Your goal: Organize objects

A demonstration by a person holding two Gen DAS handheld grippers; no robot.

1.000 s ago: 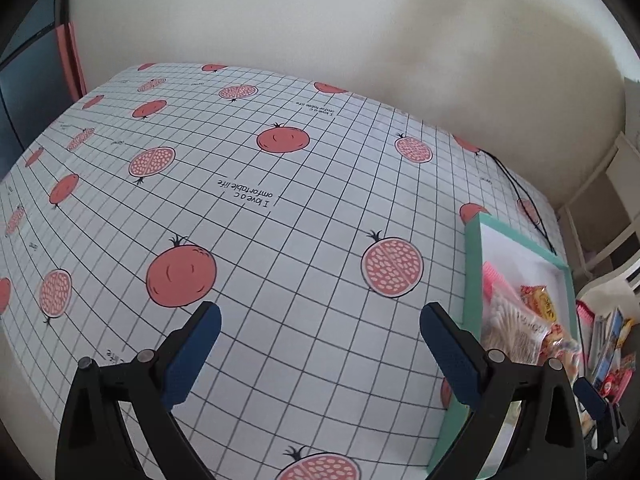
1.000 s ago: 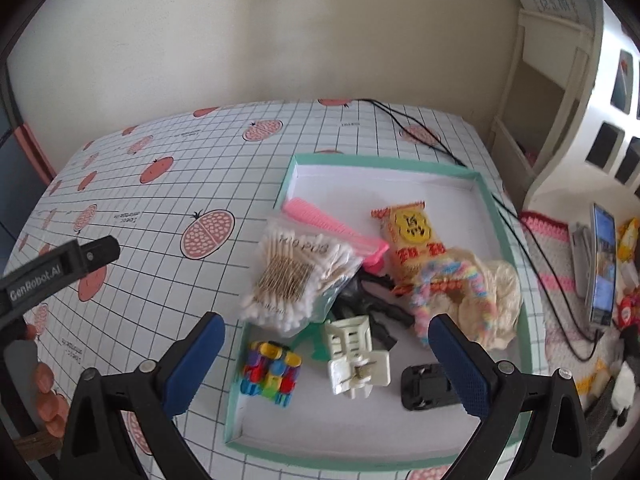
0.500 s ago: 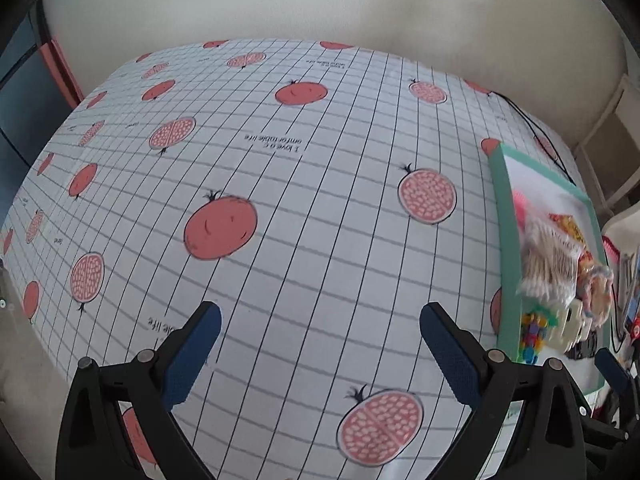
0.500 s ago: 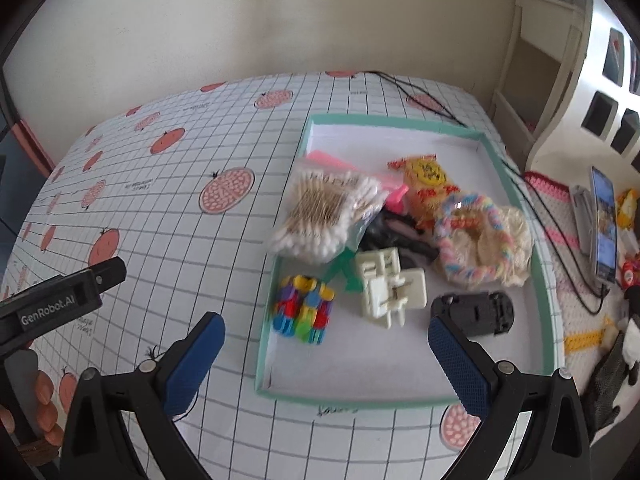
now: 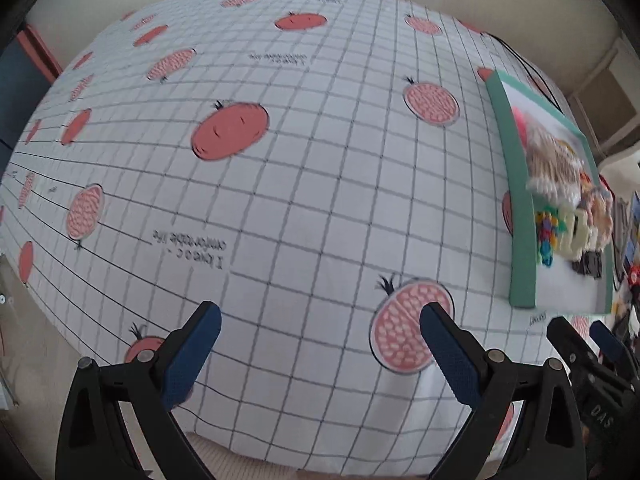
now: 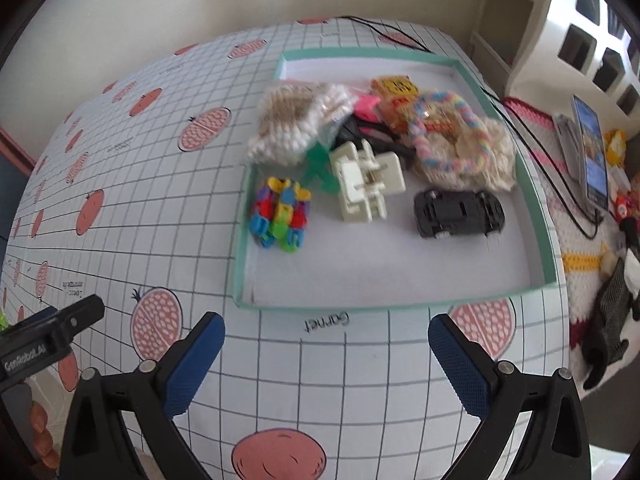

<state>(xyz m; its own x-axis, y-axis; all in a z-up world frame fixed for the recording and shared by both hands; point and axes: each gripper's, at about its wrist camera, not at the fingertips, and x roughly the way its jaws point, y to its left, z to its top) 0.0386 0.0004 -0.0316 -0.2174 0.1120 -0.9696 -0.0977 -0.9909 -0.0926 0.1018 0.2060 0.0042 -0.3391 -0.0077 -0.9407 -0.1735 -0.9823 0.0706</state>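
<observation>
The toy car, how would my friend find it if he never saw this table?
Find the green-edged tray on the pomegranate tablecloth. The toy car lies near its right wall, below the pastel rope ring. It is the only all-black thing with wheels.

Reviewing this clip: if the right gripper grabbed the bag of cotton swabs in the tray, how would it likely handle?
The bag of cotton swabs looks soft and probably light, so it would likely sag and shift when gripped. Its clear plastic may be slippery. It overhangs the tray wall and leans on neighbouring items, so lifting it could disturb them.
</observation>
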